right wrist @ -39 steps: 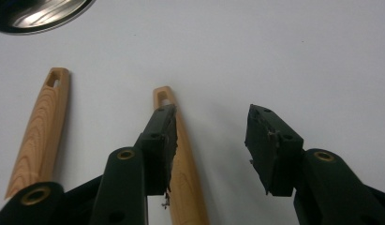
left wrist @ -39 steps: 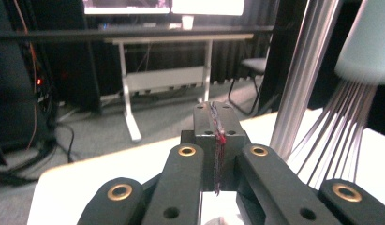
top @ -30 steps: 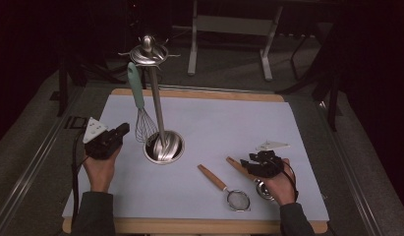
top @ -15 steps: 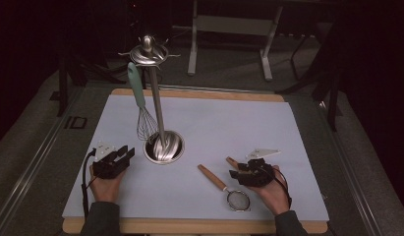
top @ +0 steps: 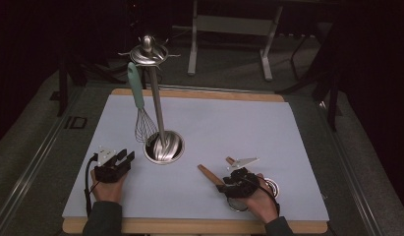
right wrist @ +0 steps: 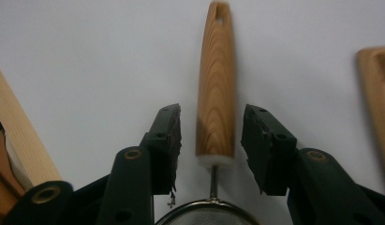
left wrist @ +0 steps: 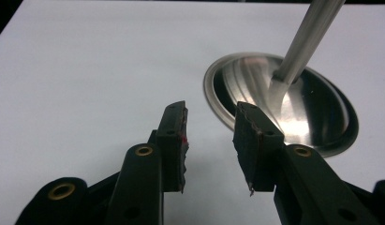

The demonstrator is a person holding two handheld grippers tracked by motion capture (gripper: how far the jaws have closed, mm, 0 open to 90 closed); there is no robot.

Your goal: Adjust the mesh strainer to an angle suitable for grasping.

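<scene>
— What's the right gripper [right wrist: 211, 136] doing down there near the front edge?

— It's low over the white mat [top: 229, 123], with the wooden handle [right wrist: 216, 89] of a small strainer [top: 237, 195] lying between its jaws. There's a gap on both sides of the handle, so the pads aren't pressing on it. The jaws have just been closing in a little around it, but they stand apart. The strainer lies flat on the mat, and a second wooden handle [right wrist: 377, 89] lies just beside it.

— And the left gripper [left wrist: 210, 140]?

— Resting on the mat near the round steel base [left wrist: 284, 108] of the utensil stand [top: 158, 113]. Its jaws have just been opening, they're wide now, and nothing sits between them.

— Anything on the stand?

— A whisk [top: 140, 108] with a pale green handle hangs from the top.
</scene>
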